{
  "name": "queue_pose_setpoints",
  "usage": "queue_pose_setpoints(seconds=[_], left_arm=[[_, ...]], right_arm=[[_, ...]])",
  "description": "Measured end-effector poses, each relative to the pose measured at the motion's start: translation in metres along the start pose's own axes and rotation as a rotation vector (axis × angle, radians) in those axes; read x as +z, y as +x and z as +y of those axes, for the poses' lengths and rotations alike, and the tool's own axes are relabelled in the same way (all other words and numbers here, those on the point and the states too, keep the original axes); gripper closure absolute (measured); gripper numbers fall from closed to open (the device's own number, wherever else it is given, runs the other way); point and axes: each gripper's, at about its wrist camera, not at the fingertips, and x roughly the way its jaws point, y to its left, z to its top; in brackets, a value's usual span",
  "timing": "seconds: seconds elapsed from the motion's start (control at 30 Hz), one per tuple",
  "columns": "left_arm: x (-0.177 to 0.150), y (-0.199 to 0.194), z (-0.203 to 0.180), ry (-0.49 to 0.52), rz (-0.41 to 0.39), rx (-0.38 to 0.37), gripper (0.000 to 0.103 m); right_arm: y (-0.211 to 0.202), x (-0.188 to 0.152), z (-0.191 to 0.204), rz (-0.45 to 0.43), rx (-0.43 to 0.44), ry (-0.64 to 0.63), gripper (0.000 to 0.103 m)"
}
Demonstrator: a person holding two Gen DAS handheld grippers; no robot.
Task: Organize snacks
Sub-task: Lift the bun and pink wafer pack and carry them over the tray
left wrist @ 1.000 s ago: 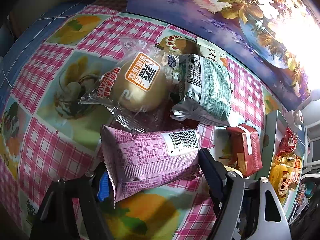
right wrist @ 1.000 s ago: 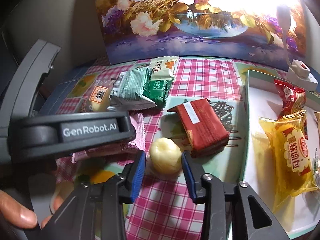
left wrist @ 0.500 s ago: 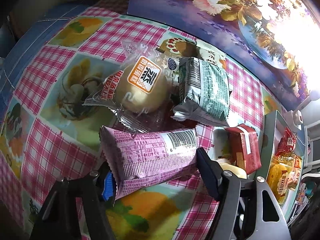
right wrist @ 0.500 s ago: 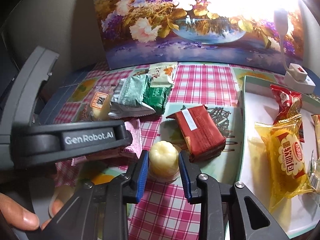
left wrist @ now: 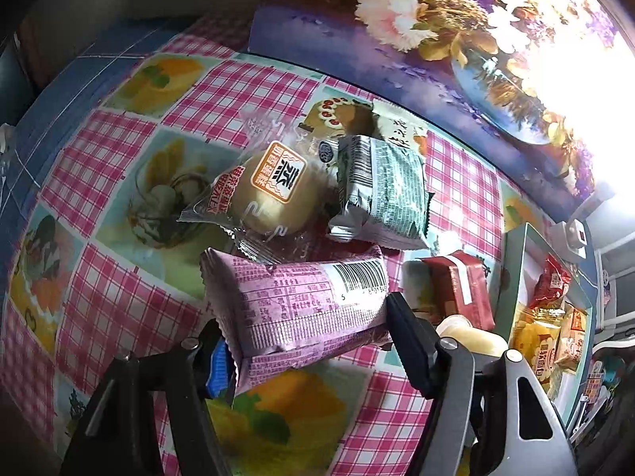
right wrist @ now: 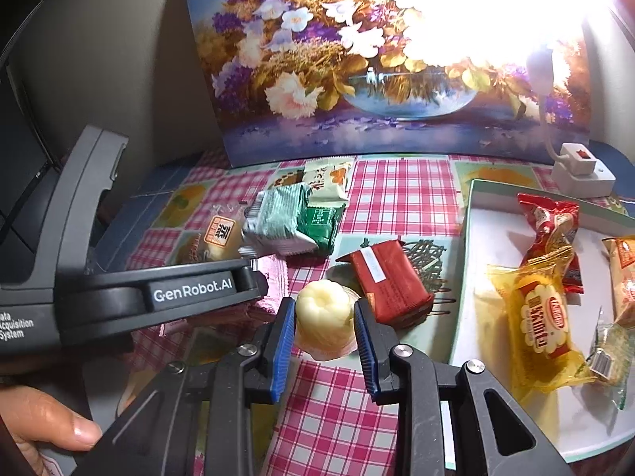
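Note:
A pink snack packet lies crosswise between the fingers of my left gripper. Its jaws are closing, both pads press on the packet's ends, and the packet hangs just above the checked tablecloth. My right gripper is shut on a pale yellow jelly cup, its blue pads pressing on both sides. That cup also shows in the left wrist view. To the right stands a white tray holding a yellow cake packet and a red sweet packet.
Loose on the cloth are a wrapped bun, a grey-green packet, a dark green packet and a red packet. A flower painting closes off the back. A white adapter sits behind the tray. A person's thumb shows at the lower left.
My right gripper closed on the jelly cup and lifted it off the cloth. My left gripper tightened on the pink packet and rose with it.

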Motion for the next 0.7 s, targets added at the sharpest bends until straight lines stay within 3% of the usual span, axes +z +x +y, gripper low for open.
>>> queue_pose_setpoints(seconds=[0.7], left_arm=[[-0.018,-0.02,-0.014,-0.001,0.007,-0.055,0.035]], right_arm=[[-0.014,-0.002,-0.02,-0.016,-0.001,0.062,0.071]])
